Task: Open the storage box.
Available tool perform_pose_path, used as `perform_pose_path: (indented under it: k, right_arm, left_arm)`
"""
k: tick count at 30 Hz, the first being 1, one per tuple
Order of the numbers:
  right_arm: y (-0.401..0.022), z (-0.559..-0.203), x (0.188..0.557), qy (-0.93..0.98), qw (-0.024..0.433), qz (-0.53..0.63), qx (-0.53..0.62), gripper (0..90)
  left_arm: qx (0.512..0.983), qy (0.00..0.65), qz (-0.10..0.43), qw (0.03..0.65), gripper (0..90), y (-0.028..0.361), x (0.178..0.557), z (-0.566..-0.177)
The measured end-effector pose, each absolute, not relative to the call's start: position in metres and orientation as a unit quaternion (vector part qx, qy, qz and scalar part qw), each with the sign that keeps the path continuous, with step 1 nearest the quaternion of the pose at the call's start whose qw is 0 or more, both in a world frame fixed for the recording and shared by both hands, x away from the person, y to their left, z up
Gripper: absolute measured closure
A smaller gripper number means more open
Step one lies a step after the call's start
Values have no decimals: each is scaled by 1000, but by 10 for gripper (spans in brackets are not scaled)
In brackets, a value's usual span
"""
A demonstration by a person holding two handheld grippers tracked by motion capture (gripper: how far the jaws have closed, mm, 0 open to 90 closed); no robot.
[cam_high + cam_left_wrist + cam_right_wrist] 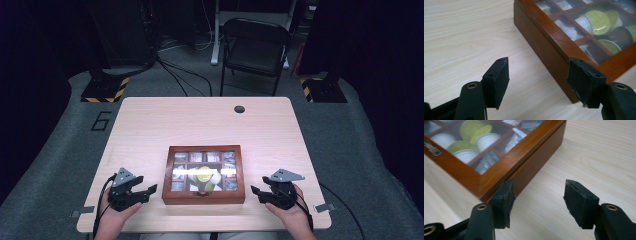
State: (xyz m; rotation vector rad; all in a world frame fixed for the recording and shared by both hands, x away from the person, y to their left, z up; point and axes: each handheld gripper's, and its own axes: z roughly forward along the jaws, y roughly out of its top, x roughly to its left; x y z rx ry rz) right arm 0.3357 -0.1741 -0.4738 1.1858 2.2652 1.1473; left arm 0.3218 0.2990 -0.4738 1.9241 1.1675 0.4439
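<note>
Wooden box (204, 175) with glass lid sits near front edge of table (150, 125), closed, pods (602, 21) and sachets visible through panes. Left gripper (145, 192) just beside box's left side, jaws apart with nothing between, near pad close to front left corner. Right gripper (260, 192) just beside right side, jaws likewise apart and empty, one pad by front right corner. Latch (432, 148) at front middle, untouched. Risks, judged: squeezing from both sides unevenly could skew or slide box toward table edge. Pads landing on corners rather than flat walls could slip off. Lifting lid from one side only may tilt whole box and spill pods. Pressing on glass could crack pane.
</note>
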Motion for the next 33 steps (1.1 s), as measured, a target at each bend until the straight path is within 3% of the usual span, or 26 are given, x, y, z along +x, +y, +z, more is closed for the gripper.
perform_pose_path:
  k: [14, 33]
  right_arm:
    - [-155, -477, 311, 816, 142, 411, 381, 421]
    - [-136, -487, 315, 843, 143, 389, 342, 599]
  left_arm:
    - [783, 436, 159, 415, 336, 281, 302, -473]
    - [783, 433, 152, 420, 335, 280, 302, -473]
